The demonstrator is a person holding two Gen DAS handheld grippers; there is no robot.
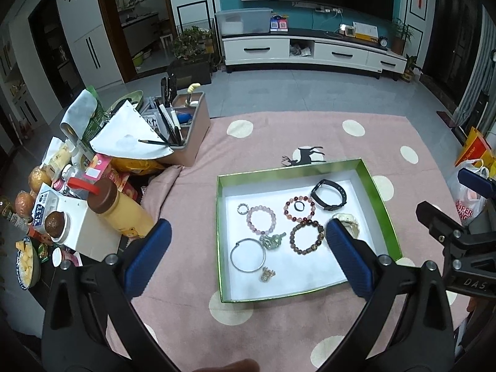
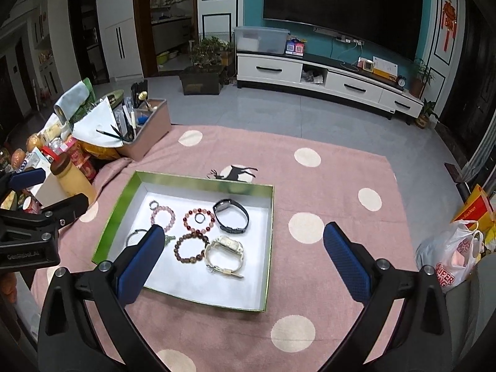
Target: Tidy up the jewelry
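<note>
A green-rimmed tray (image 1: 376, 195) with a white floor lies on the pink dotted cloth; it also shows in the right wrist view (image 2: 269, 217). In it lie a pink bead bracelet (image 1: 261, 219), a red bead bracelet (image 1: 299, 209) around a small dark ring (image 1: 299, 206), a brown bead bracelet (image 1: 307, 237), a silver bangle (image 1: 248, 254), a black watch (image 1: 329, 198), a cream watch (image 2: 225, 256), a green jade piece (image 1: 272, 240) and a gold ring (image 1: 267, 274). My left gripper (image 1: 248, 257) is open above the tray. My right gripper (image 2: 245, 257) is open, above the tray's right side.
A pink desk organizer (image 1: 186, 124) with pens stands at the back left. Bottles, snacks and a yellow flask (image 1: 119, 209) crowd the left edge. A white plastic bag (image 2: 449, 263) sits off the right. A TV stand (image 1: 310, 49) is far behind.
</note>
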